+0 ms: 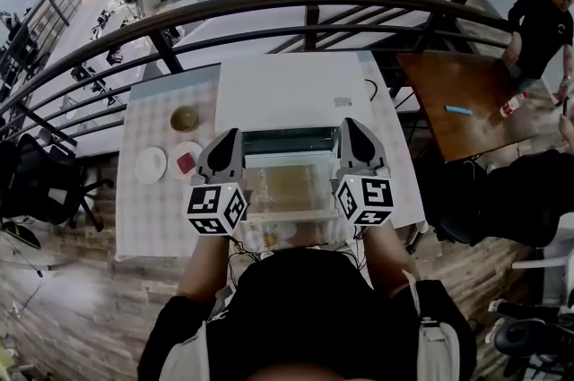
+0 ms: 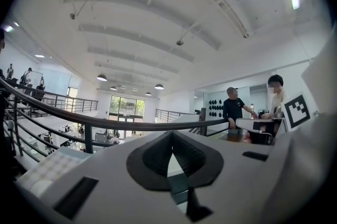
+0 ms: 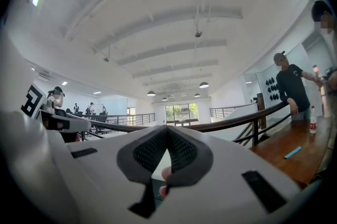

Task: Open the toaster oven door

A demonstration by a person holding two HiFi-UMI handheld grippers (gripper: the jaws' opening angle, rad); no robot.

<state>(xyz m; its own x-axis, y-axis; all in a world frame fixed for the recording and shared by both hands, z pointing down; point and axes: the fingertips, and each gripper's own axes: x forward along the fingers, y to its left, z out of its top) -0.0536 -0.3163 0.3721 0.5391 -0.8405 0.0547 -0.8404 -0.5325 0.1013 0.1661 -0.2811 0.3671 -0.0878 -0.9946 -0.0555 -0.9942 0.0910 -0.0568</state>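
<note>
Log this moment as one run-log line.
left gripper: shut | right gripper: shut | toaster oven door: looks folded down open | grippers: level, flanking door

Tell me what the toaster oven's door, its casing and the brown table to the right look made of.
Door: clear glass in a pale frame, apparently; you see through it.
Casing: white, matte, painted metal or plastic, unclear.
Brown table: wood with a smooth sheen, grain streaks showing.
</note>
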